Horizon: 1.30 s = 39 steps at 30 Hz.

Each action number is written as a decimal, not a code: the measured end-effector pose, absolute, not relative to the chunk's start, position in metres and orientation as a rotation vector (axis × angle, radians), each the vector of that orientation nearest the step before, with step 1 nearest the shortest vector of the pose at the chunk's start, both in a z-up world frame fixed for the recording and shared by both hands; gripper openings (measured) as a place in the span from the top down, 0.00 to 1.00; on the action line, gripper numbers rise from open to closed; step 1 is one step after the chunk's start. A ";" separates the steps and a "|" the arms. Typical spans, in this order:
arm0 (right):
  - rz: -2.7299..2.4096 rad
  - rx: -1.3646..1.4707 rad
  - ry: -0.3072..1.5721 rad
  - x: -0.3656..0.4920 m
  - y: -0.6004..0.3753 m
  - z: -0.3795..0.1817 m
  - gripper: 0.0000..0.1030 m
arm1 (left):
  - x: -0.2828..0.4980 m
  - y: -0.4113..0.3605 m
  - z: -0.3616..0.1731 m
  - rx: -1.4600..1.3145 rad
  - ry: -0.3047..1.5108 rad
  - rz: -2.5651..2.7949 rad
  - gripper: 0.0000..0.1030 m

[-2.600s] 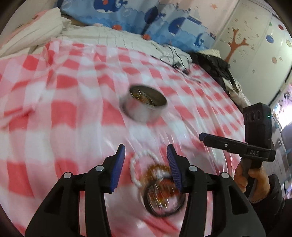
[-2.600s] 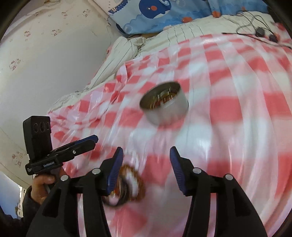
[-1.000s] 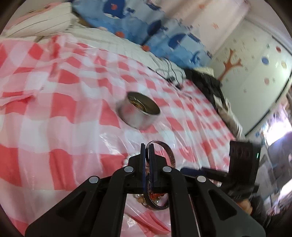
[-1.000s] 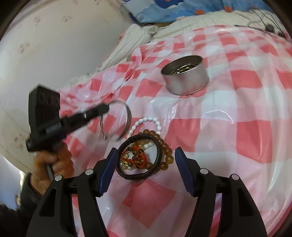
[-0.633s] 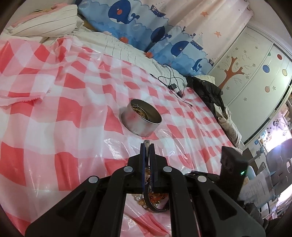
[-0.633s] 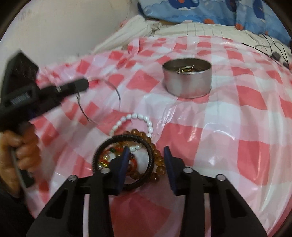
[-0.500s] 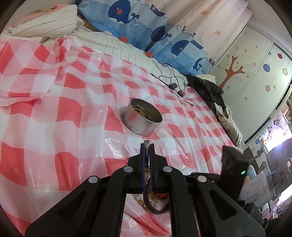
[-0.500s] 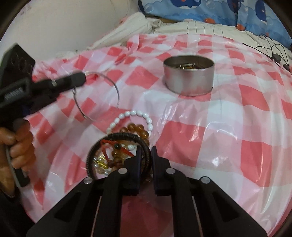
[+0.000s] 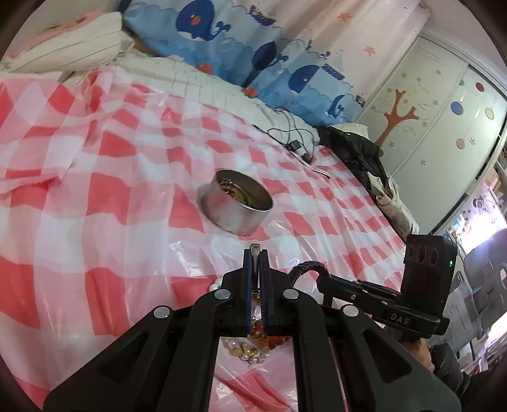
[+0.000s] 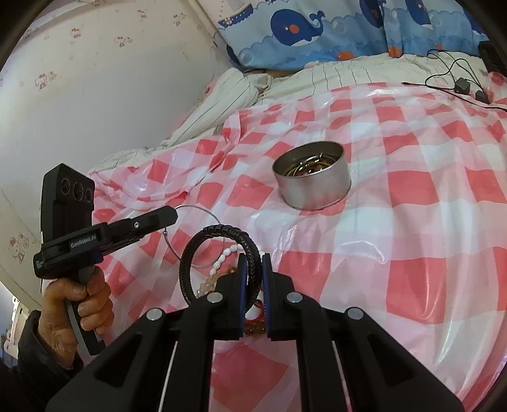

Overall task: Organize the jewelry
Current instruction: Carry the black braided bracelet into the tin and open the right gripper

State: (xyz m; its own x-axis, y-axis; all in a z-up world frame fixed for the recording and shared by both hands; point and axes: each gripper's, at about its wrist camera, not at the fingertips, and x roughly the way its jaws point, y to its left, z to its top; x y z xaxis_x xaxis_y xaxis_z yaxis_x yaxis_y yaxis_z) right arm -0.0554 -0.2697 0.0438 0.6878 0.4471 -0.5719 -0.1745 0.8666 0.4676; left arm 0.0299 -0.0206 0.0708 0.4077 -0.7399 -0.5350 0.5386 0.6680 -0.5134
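A round metal tin (image 9: pixel 228 217) (image 10: pixel 317 193) with jewelry inside stands on the red-and-white checked plastic sheet (image 9: pixel 95 222). My left gripper (image 9: pixel 255 253) (image 10: pixel 171 217) is shut on a thin silver wire bangle (image 10: pixel 218 222), held above the sheet short of the tin. My right gripper (image 10: pixel 253 263) (image 9: pixel 320 280) is shut on a black braided bracelet (image 10: pixel 187 256) (image 9: pixel 304 267), which stands upright above the pile. In that pile lie a white bead bracelet (image 10: pixel 226 255) and amber and clear bead bracelets (image 9: pixel 253 347), partly hidden by both grippers.
A black charger with cables (image 9: pixel 298 145) (image 10: pixel 462 85) lies at the far edge of the sheet. Dark clothing (image 9: pixel 358 152) is heaped beside it. Striped pillows (image 10: pixel 228 92) and a whale-print curtain (image 9: pixel 221 28) line the back. A wall (image 10: pixel 95 79) stands at the left.
My right gripper has shut on the black braided bracelet and lifted it off the pile. My left gripper still holds the silver bangle in about the same place.
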 end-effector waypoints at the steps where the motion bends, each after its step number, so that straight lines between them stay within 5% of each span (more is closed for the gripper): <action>1: 0.354 0.400 0.729 -0.056 -0.271 0.045 0.90 | 0.029 -0.022 0.072 -0.273 0.810 -0.822 0.96; 27: 0.193 0.378 0.655 -0.001 -0.338 0.085 0.90 | 0.082 -0.090 0.113 -0.166 0.697 -0.907 0.96; 39: 0.173 0.297 0.708 0.064 -0.339 0.079 0.90 | 0.156 -0.139 0.068 -0.076 0.859 -0.800 0.96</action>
State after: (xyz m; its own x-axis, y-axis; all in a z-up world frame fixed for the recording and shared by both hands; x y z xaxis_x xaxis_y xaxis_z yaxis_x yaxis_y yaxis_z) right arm 0.0645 -0.3388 0.0787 0.7480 0.2550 -0.6128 -0.0556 0.9441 0.3250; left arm 0.1558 -0.1392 0.0676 0.3868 -0.6574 -0.6467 0.5990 0.7123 -0.3658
